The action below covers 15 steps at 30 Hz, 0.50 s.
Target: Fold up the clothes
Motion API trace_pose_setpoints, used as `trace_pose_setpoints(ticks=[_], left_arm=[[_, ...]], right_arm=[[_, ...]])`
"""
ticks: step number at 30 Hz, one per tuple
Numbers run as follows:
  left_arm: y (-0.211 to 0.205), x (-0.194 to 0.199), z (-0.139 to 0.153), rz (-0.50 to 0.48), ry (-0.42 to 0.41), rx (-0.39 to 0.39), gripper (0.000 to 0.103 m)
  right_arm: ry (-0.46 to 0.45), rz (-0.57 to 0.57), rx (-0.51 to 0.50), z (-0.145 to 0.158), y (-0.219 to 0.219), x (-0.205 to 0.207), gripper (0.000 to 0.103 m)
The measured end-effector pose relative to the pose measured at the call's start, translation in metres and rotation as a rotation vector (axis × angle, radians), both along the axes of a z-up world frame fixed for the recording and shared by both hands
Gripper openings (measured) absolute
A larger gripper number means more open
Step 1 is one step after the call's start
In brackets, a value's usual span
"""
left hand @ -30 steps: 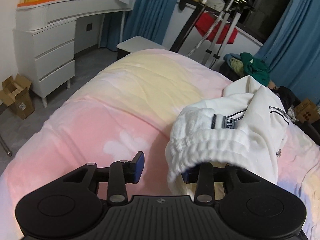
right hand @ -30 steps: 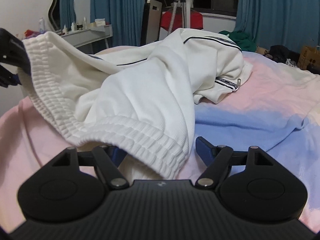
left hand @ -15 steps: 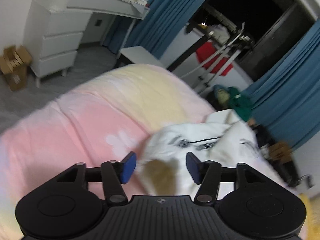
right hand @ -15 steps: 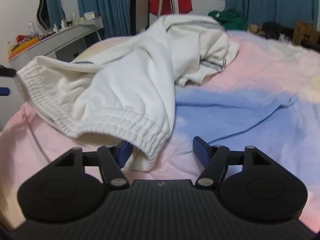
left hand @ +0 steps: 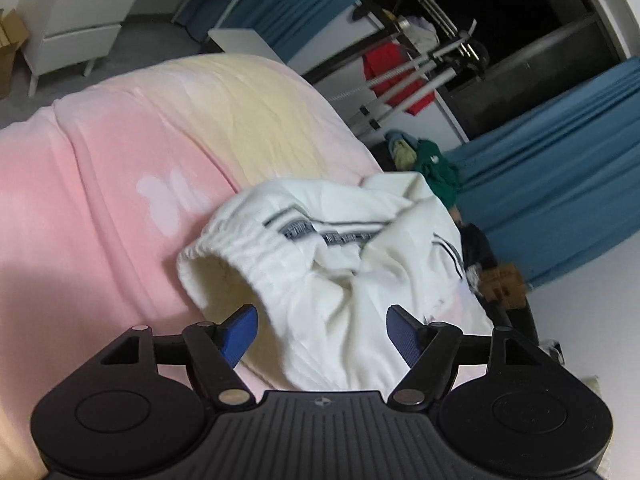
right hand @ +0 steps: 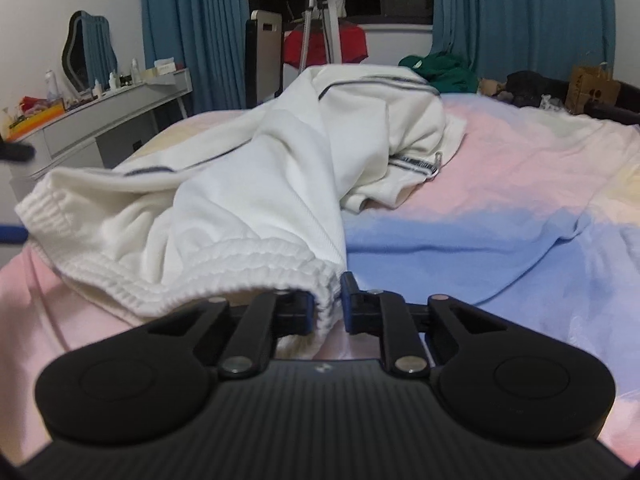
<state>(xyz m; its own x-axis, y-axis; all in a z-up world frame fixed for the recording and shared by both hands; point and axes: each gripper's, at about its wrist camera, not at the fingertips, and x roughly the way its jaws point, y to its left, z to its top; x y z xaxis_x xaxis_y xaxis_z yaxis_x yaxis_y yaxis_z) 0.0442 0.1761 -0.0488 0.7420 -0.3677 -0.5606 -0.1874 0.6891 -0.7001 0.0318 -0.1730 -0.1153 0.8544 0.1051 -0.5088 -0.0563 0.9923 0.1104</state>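
Observation:
White sweatpants (left hand: 332, 256) with dark side stripes lie crumpled on the bed, the ribbed elastic waistband toward me. My left gripper (left hand: 322, 330) is open above the garment, its blue pads apart and holding nothing. In the right wrist view the same sweatpants (right hand: 248, 200) spread across the blanket. My right gripper (right hand: 327, 307) is shut on the near right corner of the ribbed waistband (right hand: 224, 268). The left gripper shows as a dark blur at the far left edge of that view.
A pink, yellow and blue blanket (right hand: 500, 216) covers the bed. A white dresser (left hand: 76, 28) and desk (right hand: 100, 116) stand to the left. A clothes rack with a red garment (right hand: 326, 42), a green clothes pile (right hand: 444, 68) and blue curtains (right hand: 520, 12) lie beyond the bed.
My left gripper let go of the waistband, rose and opened wider. My right gripper closed on the waistband's right corner. The garment dropped lower onto the bed.

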Motion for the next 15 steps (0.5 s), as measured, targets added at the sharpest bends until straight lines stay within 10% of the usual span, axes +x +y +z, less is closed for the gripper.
trace_pose_setpoints(ticks=[5,9,15], left_arm=[[0.009,0.021,-0.021,0.149,0.027,-0.050,0.067],[0.013,0.038,-0.028,0.171,0.013,-0.062,0.034],[0.027,0.069,0.026,0.143,-0.093,0.050,0.016]], right_arm=[[-0.021,-0.010,0.026,0.014,-0.009,-0.019,0.012],[0.001,-0.009,0.026,0.016,-0.008,-0.032,0.012],[-0.036,0.057,0.074,0.027,0.024,-0.055,0.012]])
